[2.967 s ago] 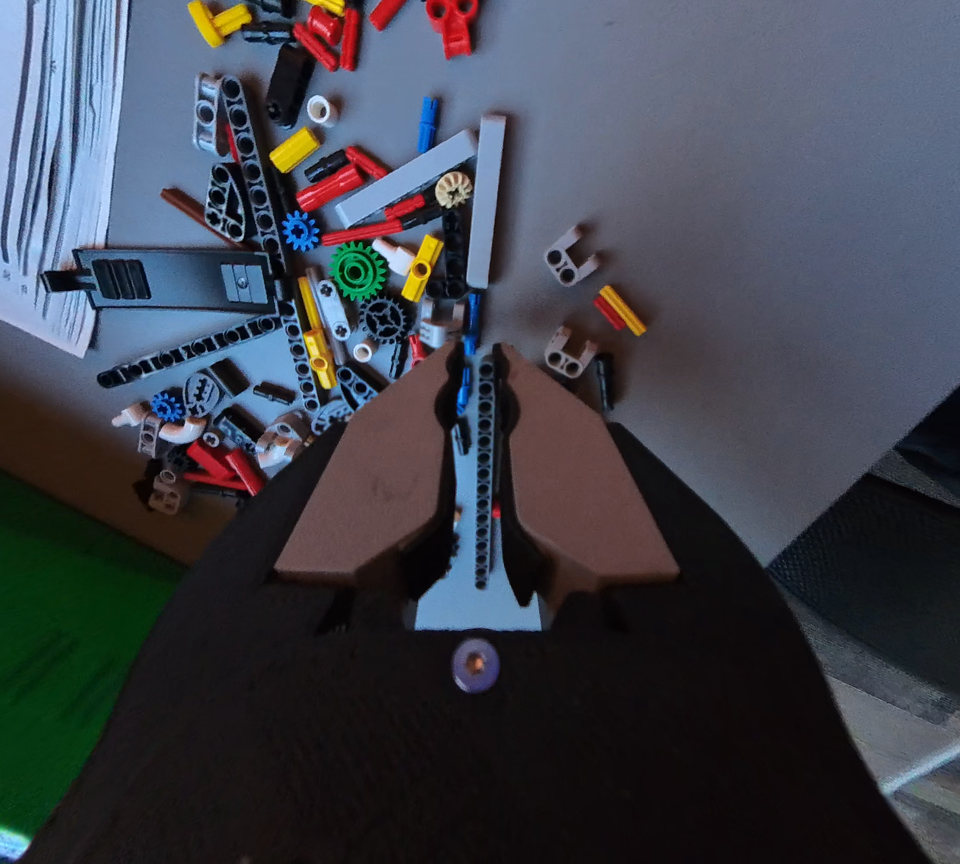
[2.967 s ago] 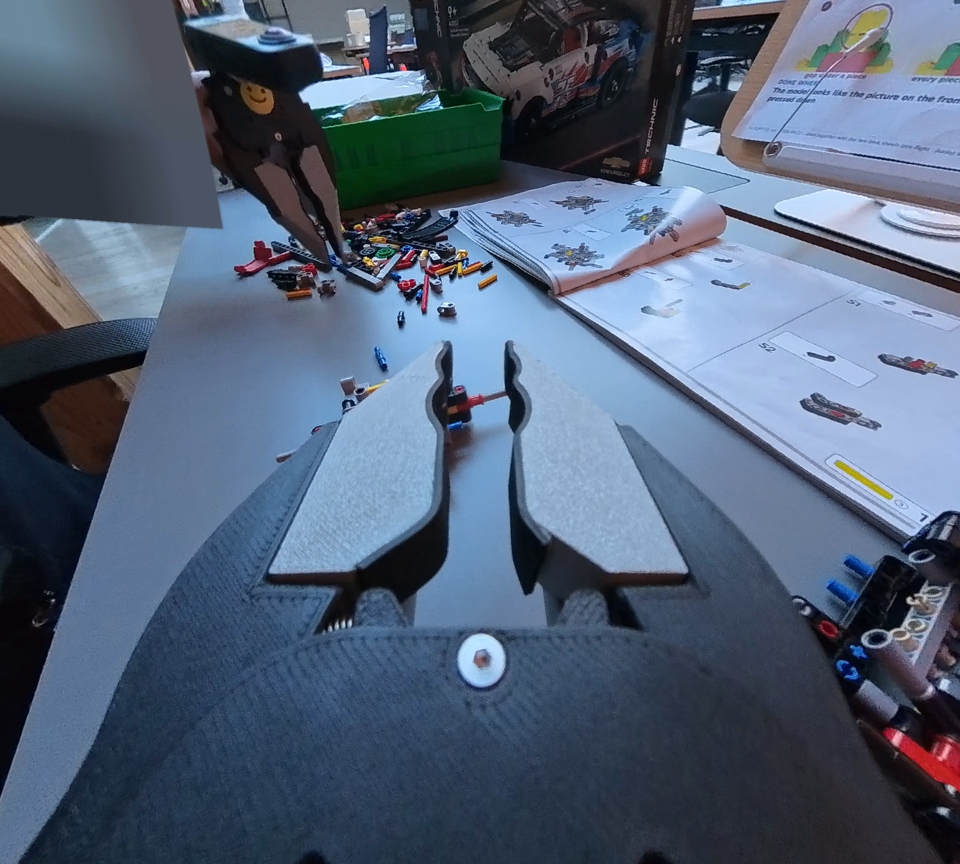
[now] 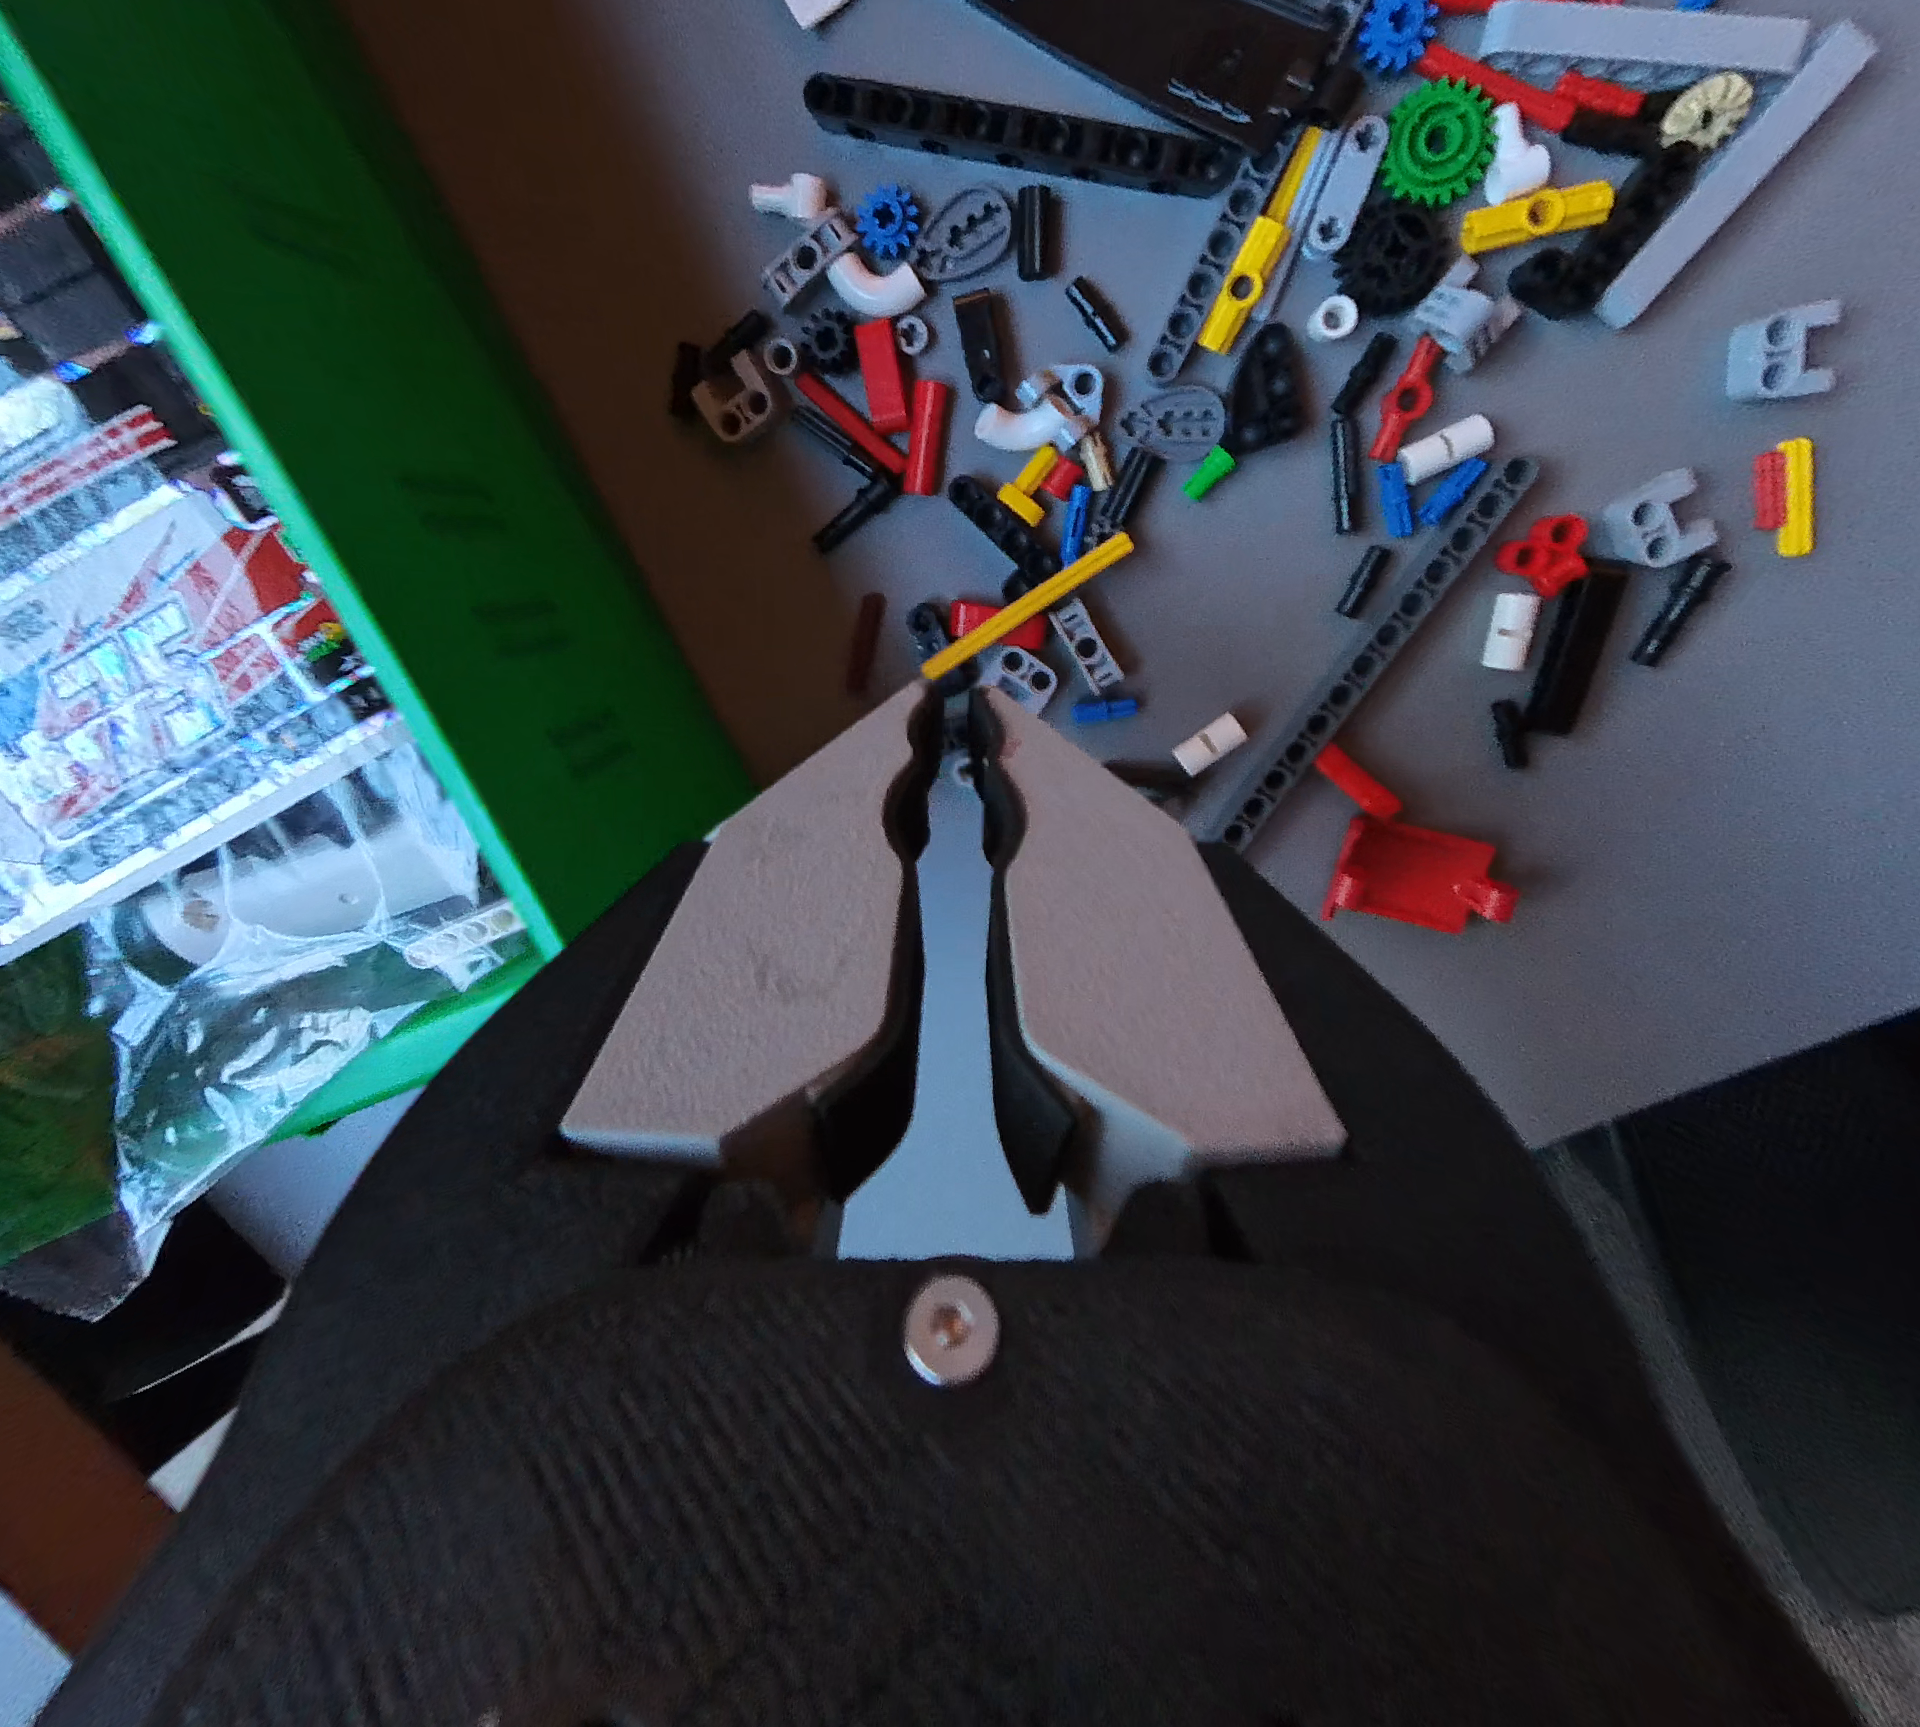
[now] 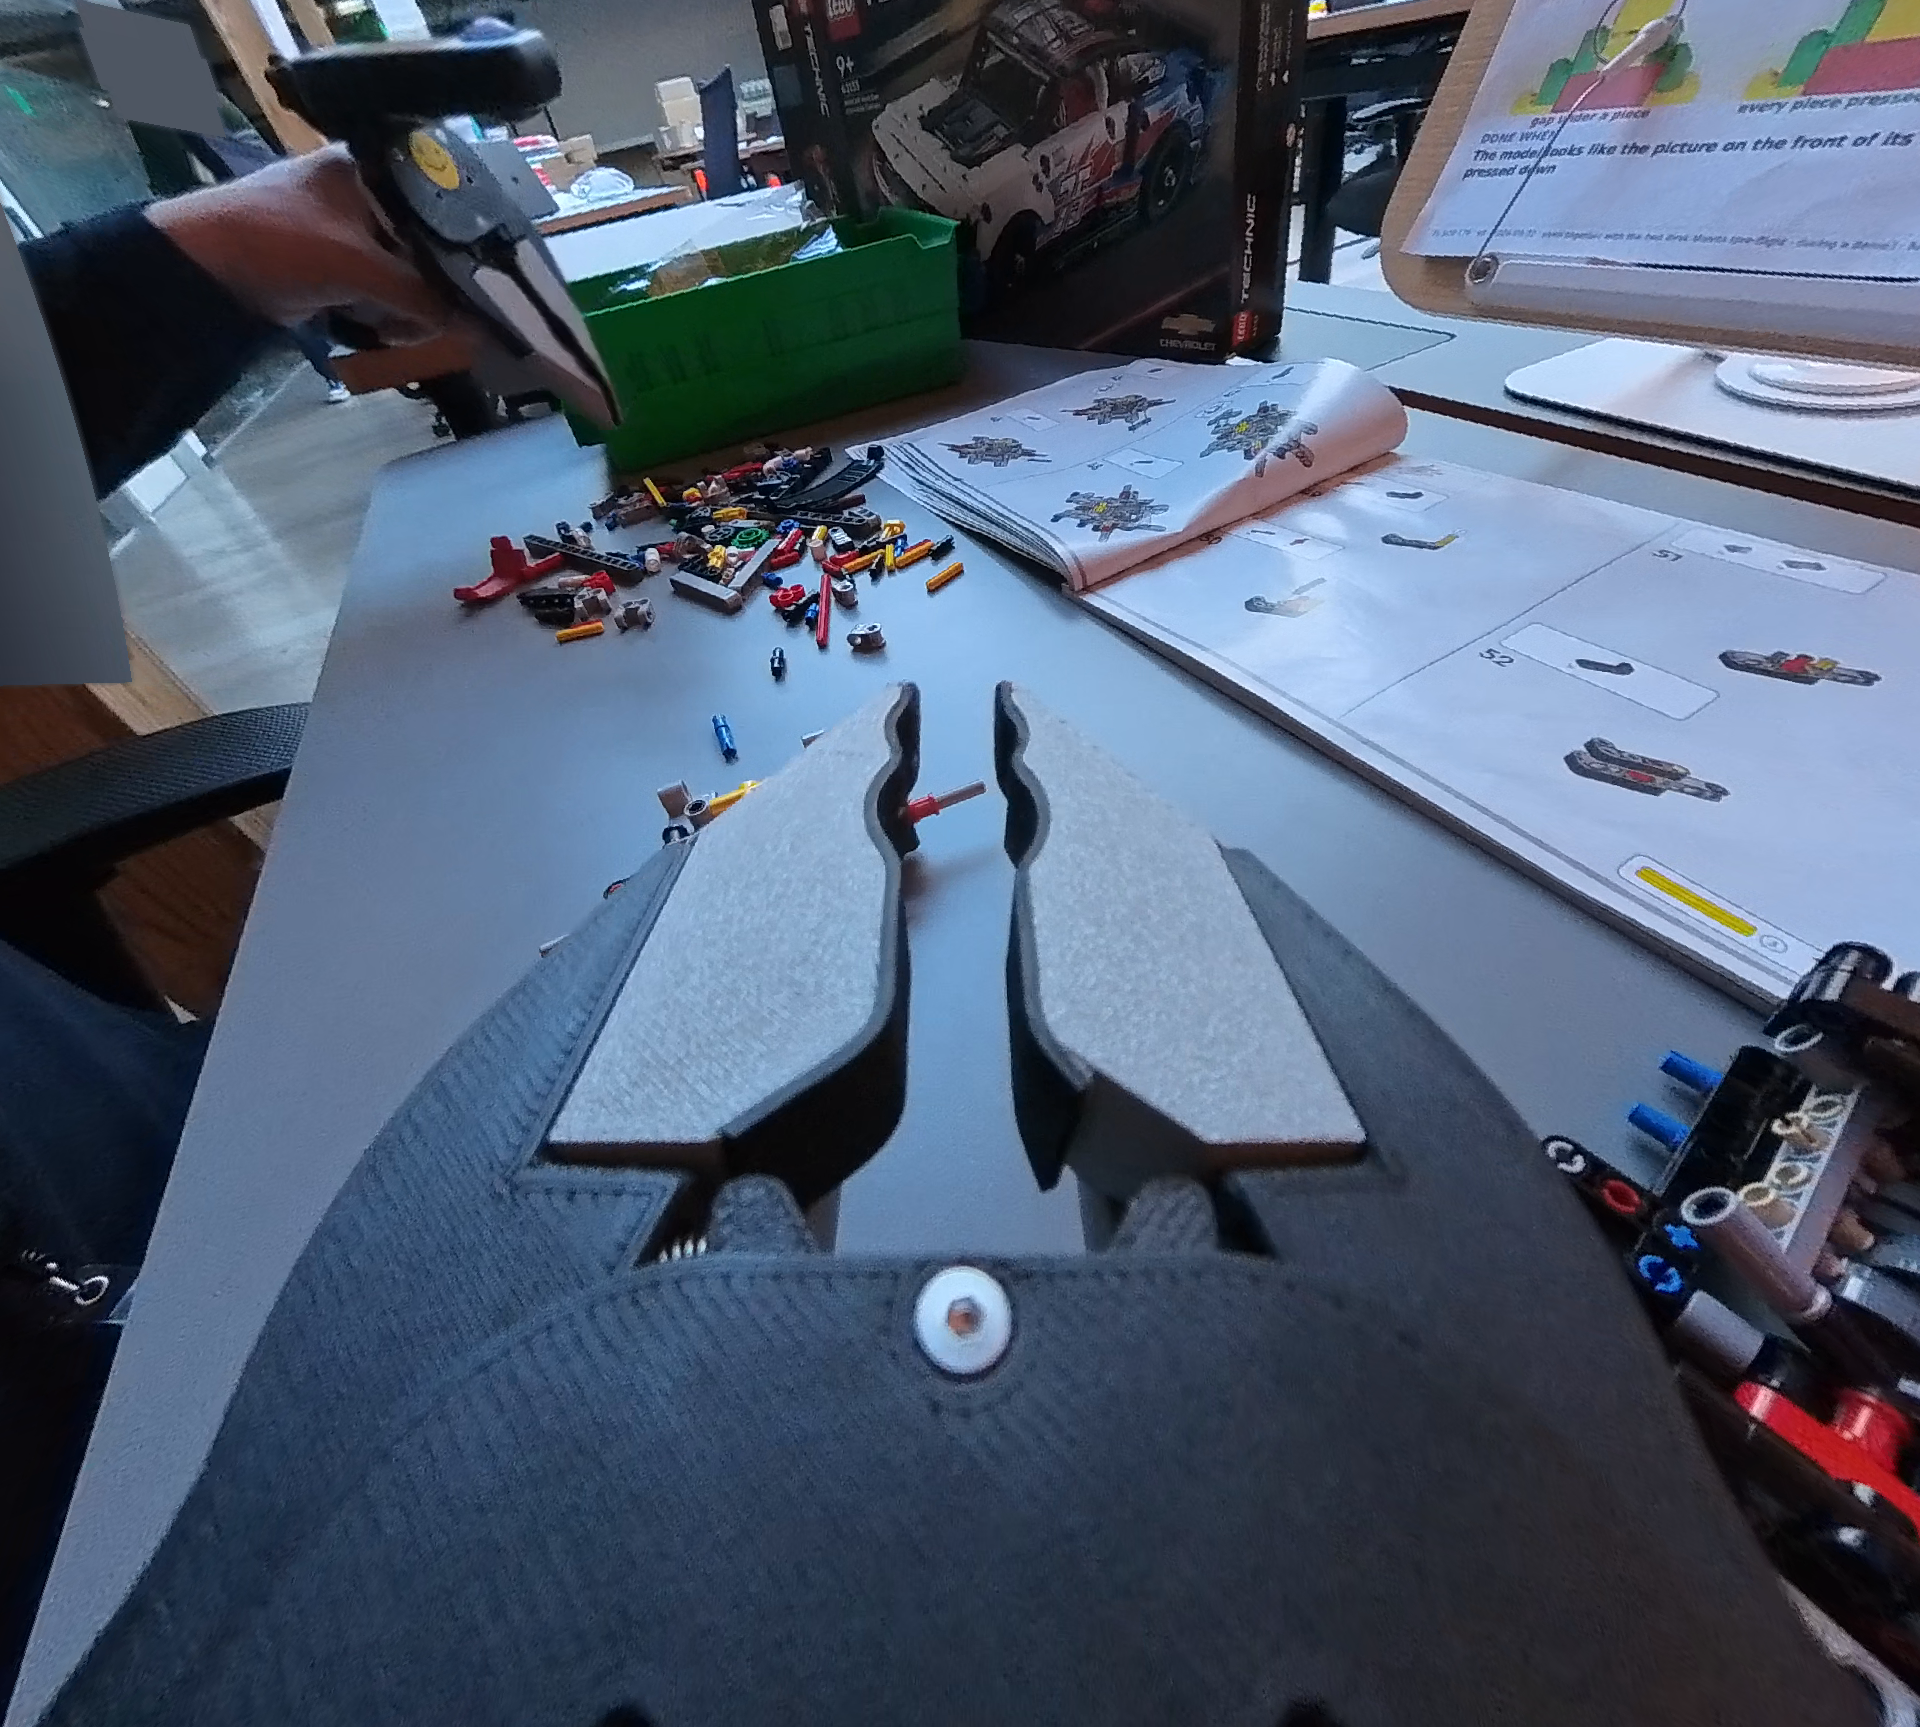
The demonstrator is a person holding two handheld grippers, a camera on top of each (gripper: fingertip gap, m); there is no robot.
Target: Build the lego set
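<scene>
My left gripper [image 3: 953,706] is shut and hangs above the near edge of a pile of small building pieces [image 3: 1351,275] on the grey table [image 3: 1714,794]. A yellow axle [image 3: 1027,605] lies on the pile just past its tips. In the right wrist view the left gripper [image 4: 608,410] is raised above the pile [image 4: 727,545], in front of the green bin [image 4: 769,327], with nothing hanging from its tips. My right gripper [image 4: 956,711] is open low over the table. A small red and tan pin [image 4: 935,804] lies on the table between its fingers, next to the left one, and is not gripped.
An open instruction booklet [image 4: 1351,617] lies right of the pile. A dark toy box [image 4: 1039,98] stands behind the bin. A partly built model [image 4: 1766,1210] sits at the right. A long grey beam [image 3: 1382,649] and a red part [image 3: 1413,877] lie near the left gripper. The tips of one gripper are about 45 cm away from the tips of the other. My right tips are about 45 cm from the yellow axle [image 3: 1027,605], my left tips only 4 cm.
My left gripper has risen off the pile and swung toward the green bin. The long dark beam seen between its fingers earlier now lies to its right. My right gripper has hardly moved.
</scene>
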